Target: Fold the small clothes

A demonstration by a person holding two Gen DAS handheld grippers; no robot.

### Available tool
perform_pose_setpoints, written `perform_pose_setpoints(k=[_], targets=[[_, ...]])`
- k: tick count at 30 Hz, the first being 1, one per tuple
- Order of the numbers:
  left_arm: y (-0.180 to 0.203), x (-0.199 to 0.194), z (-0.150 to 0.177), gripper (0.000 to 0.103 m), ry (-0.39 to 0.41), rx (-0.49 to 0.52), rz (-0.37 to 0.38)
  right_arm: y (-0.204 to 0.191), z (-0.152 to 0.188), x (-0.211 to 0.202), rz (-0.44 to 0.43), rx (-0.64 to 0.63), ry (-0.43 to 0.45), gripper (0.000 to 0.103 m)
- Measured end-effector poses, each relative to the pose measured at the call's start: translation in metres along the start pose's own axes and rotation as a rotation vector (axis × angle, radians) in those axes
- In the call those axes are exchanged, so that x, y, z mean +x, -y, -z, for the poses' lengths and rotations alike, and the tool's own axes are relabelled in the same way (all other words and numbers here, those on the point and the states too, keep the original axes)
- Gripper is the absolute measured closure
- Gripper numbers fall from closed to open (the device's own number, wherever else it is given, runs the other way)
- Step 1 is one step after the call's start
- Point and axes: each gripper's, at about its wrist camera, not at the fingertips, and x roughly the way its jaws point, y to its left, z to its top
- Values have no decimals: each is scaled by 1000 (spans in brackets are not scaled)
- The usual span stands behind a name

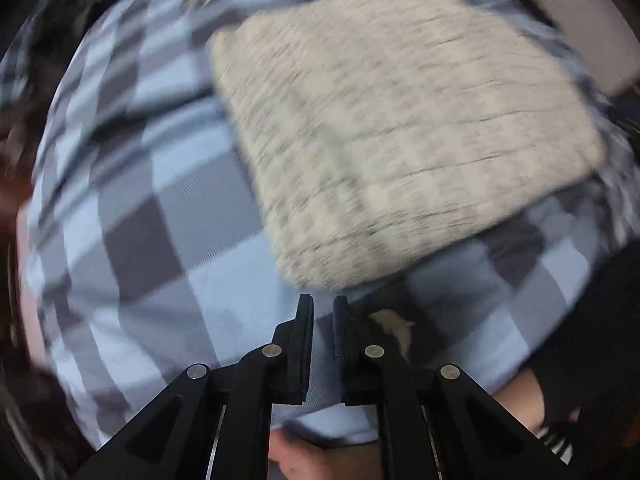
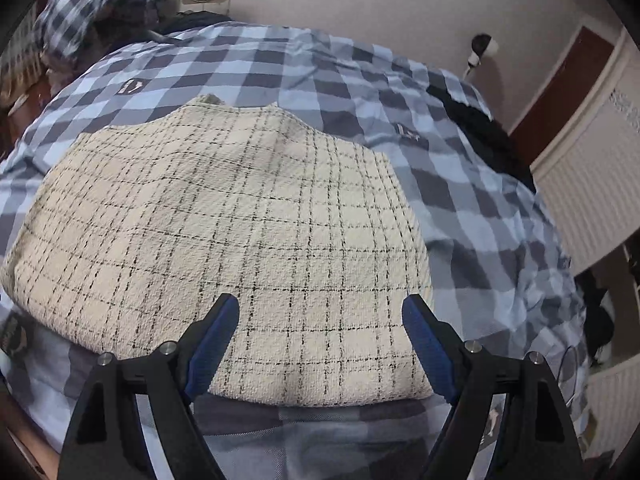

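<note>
A cream garment with thin black checks point(image 2: 224, 208) lies folded into a rough rectangle on the blue and grey checked bedsheet point(image 2: 460, 200). My right gripper point(image 2: 320, 304) hovers over its near edge, open wide, with nothing pinched between its blue pads. In the blurred left wrist view the same garment point(image 1: 392, 120) lies ahead of my left gripper point(image 1: 323, 300). That gripper points straight down above the sheet point(image 1: 160, 200), just off the garment's near corner. It is shut, with nothing between its fingers.
A pillow in the same check point(image 2: 104, 4) lies at the bed's far left. Dark clothing point(image 2: 480, 132) is heaped at the right edge. A white panelled wall point(image 2: 592, 184) and a door point(image 2: 560, 88) stand to the right. Part of a person point(image 1: 320, 456) shows below the left gripper.
</note>
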Motion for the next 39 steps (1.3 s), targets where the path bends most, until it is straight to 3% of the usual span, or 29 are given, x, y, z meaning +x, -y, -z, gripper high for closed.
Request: perform_pose_setpoints(k=[1, 3, 4, 5, 6, 10, 13, 15, 17, 19, 21, 23, 25, 29, 31, 33, 35, 37, 39], targets=[[4, -8, 2, 93, 32, 36, -17, 2, 0, 0, -9, 9, -3, 22], [9, -13, 2, 78, 59, 50, -32, 3, 0, 1, -19, 22, -3, 22], [5, -11, -5, 50, 75, 34, 16, 4, 0, 0, -20, 27, 0, 22], [1, -9, -4, 1, 106, 28, 80, 4, 1, -1, -21, 30, 1, 22], [-8, -15, 2, 0, 131, 37, 117, 4, 1, -1, -23, 32, 1, 22], [-26, -21, 4, 0, 208, 7, 111, 4, 0, -3, -27, 32, 6, 22], [-48, 5, -9, 0, 198, -46, 150, 6, 1, -2, -34, 43, 4, 22], [-57, 14, -2, 0, 110, -54, 192, 7, 1, -1, -42, 51, -6, 22], [-53, 42, 1, 0, -48, -66, 204, 10, 1, 0, -49, 63, -14, 22], [-48, 54, 1, 0, -106, -51, 219, 12, 1, 1, -61, 79, -21, 22], [-42, 47, -2, 0, -69, 9, 134, 15, 0, 2, -70, 95, -26, 22], [-41, 38, -2, 0, 1, 86, -28, 17, 0, 5, -79, 105, -37, 22], [-40, 40, -4, 0, 32, 158, -126, 19, 0, 7, -87, 113, -48, 22], [-34, 62, -6, 0, -1, 267, -64, 24, -1, 16, -106, 143, -86, 22], [-26, 72, -4, 2, -22, 347, -104, 27, -1, 20, -115, 159, -103, 22], [-22, 75, -3, 12, -6, 390, -86, 31, 0, 22, -119, 178, -119, 22], [-23, 74, -4, 43, 8, 392, -26, 34, 1, 24, -131, 198, -130, 22], [-28, 74, -9, 62, 9, 365, -15, 35, 1, 24, -135, 207, -132, 22], [-36, 73, -11, 77, -1, 315, 58, 35, 1, 25, -136, 206, -135, 22]])
